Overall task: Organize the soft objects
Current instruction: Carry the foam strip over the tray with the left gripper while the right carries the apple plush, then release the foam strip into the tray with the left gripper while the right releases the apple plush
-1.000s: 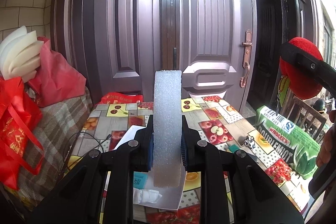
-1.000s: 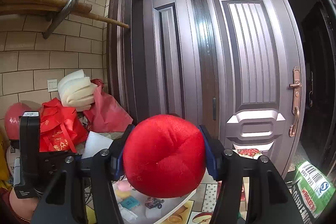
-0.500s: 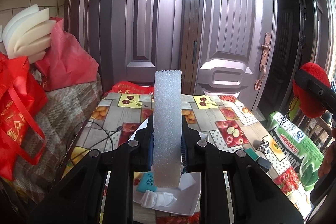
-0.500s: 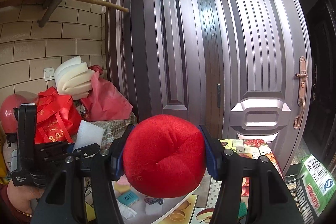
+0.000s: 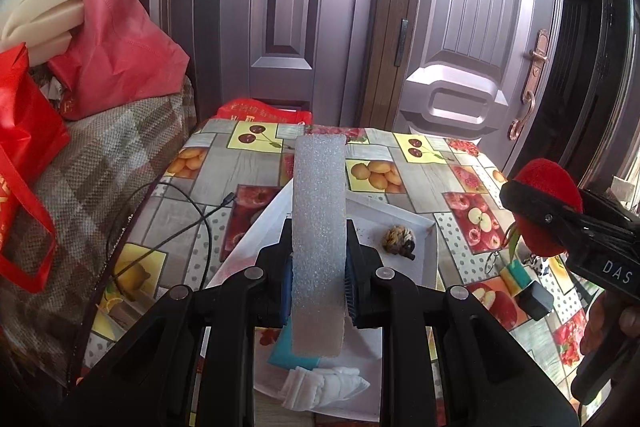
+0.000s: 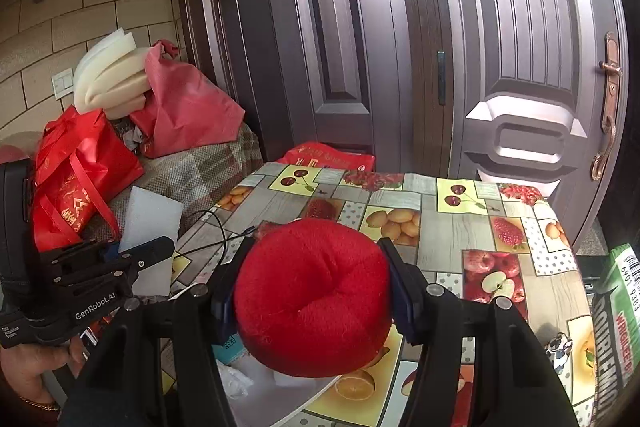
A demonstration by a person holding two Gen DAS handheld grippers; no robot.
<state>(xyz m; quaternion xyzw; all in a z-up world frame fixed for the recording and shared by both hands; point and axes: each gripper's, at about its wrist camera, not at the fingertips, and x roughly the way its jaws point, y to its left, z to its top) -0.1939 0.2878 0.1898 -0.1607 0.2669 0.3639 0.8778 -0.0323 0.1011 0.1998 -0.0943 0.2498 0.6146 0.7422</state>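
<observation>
My left gripper (image 5: 319, 267) is shut on a white foam block (image 5: 319, 235) that stands upright between its pads, above a white tray (image 5: 404, 217). On the tray lie a small woven ball (image 5: 398, 237), a teal packet (image 5: 292, 351) and a folded white cloth (image 5: 324, 385). My right gripper (image 6: 314, 293) is shut on a red plush ball (image 6: 314, 297), which bulges between the pads. From the left wrist view this red plush ball (image 5: 548, 183) hangs at the right, over the table's right side. The left gripper (image 6: 120, 259) with the foam block (image 6: 154, 217) shows at the left of the right wrist view.
A fruit-patterned tablecloth (image 5: 404, 151) covers the table before a dark double door (image 5: 440, 27). A black cable (image 5: 192, 219) crosses the table's left part. Red bags (image 5: 116, 51) and foam sheets (image 6: 108, 79) pile on a checked cover at left. A green package (image 6: 616, 315) stands right.
Both grippers have sunk and tipped down toward the table, so the tray and tablecloth now fill more of each view. Both grips are unchanged.
</observation>
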